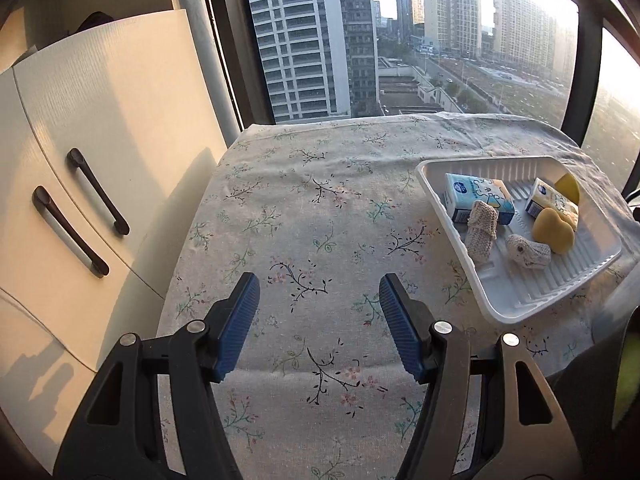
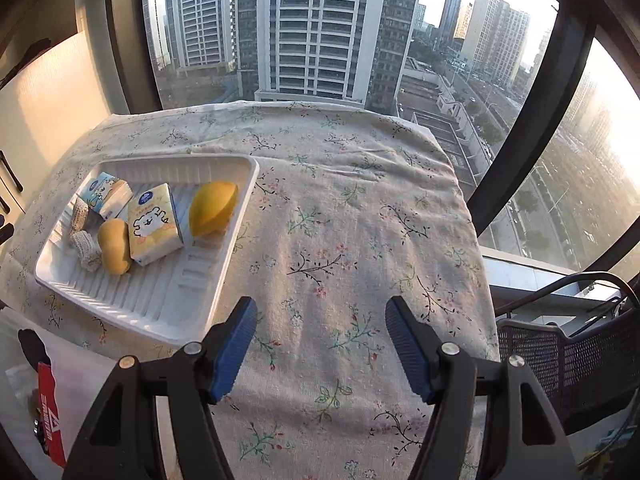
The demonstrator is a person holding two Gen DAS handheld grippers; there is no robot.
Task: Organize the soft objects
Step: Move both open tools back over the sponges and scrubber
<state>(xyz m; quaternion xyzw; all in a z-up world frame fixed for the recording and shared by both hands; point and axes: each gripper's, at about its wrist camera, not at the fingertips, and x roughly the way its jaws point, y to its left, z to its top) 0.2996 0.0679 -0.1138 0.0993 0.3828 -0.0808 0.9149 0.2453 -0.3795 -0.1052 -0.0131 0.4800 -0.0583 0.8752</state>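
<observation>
Both the left gripper [image 1: 319,280] and right gripper [image 2: 321,304] were held spread and empty, while the light, squashy sponges [image 2: 212,208] in the tray [image 2: 132,308] were judged best pinched gently across their middles.

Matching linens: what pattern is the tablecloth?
Floral sprigs on off-white tablecloth; right wrist view.

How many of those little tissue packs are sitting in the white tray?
2. A blue tissue pack lies toward the tray's far left corner. An orange tissue pack stands beside it near the middle, between two yellow sponges. Nothing seems to hide another.
</observation>
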